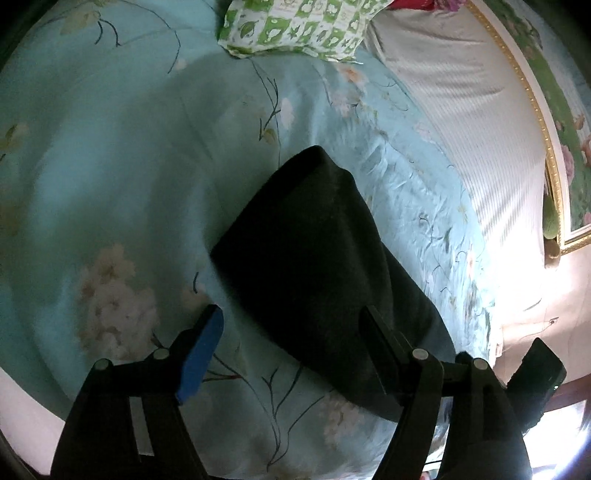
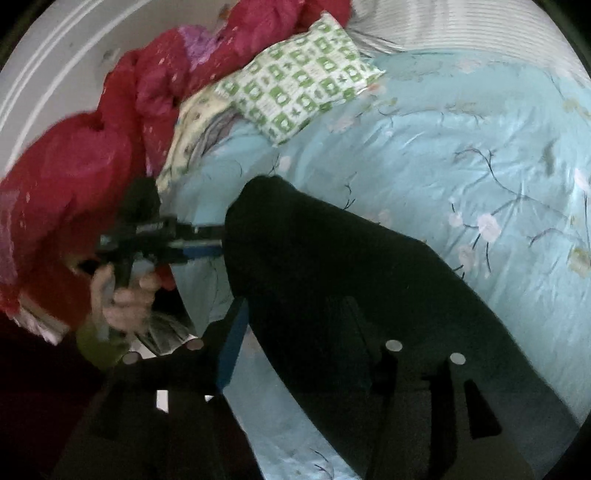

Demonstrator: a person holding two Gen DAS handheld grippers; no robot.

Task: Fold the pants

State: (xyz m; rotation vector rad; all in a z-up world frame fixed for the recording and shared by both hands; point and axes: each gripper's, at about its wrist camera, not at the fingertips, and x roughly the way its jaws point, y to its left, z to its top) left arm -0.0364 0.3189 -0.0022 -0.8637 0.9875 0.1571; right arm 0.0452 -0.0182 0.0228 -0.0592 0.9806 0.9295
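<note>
Dark pants (image 1: 317,251) lie folded in a long strip on a light blue floral bedspread (image 1: 110,184). My left gripper (image 1: 291,321) hovers over their near end, open; its blue pad (image 1: 205,347) is over the bedspread and its black finger (image 1: 376,339) over the cloth. In the right wrist view the pants (image 2: 332,277) run from centre to lower right. My right gripper (image 2: 295,321) stands open above them, its blue pad (image 2: 234,343) at their left edge. The left gripper (image 2: 218,242), held by a hand (image 2: 125,295), sits at the pants' far left edge.
A green-and-white patterned pillow (image 1: 299,26) (image 2: 299,88) lies at the head of the bed. A red quilt (image 2: 110,147) is heaped on the left. A grey striped sheet (image 1: 461,110) and a gold-framed picture (image 1: 554,147) lie beyond the bedspread (image 2: 461,147).
</note>
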